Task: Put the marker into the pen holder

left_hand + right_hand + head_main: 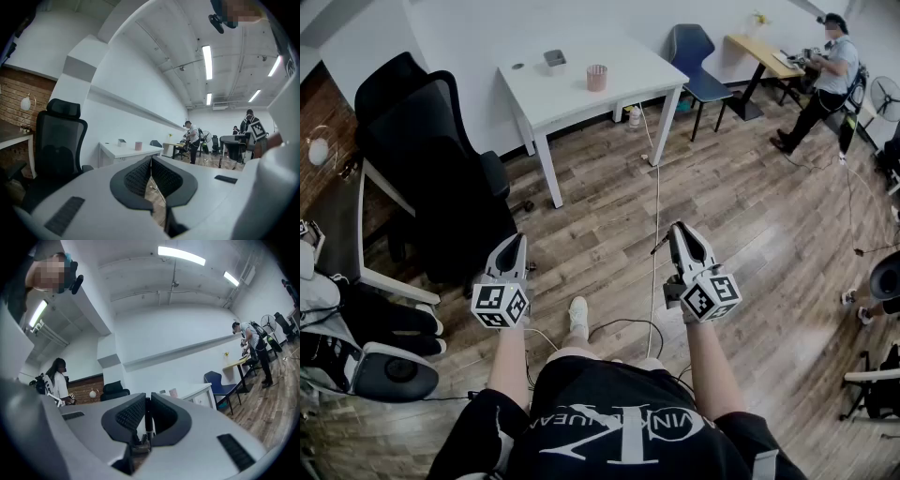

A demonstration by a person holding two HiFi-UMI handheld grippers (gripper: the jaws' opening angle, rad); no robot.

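A: Surfaces, first pass: the floor (750, 216) is wood plank, grain visible, low sheen. The table (570, 99) top is white, smooth, matt.
B: Logged. The left gripper (151, 161) has a matt white plastic shell; pads (138, 177) black, finely ribbed. The right gripper (146, 401) matches.
A: The marker (146, 422) looks dark and smooth. The chair (427, 145) is black, matt.
B: The pen holder (596, 77): pink, matt, material unclear.
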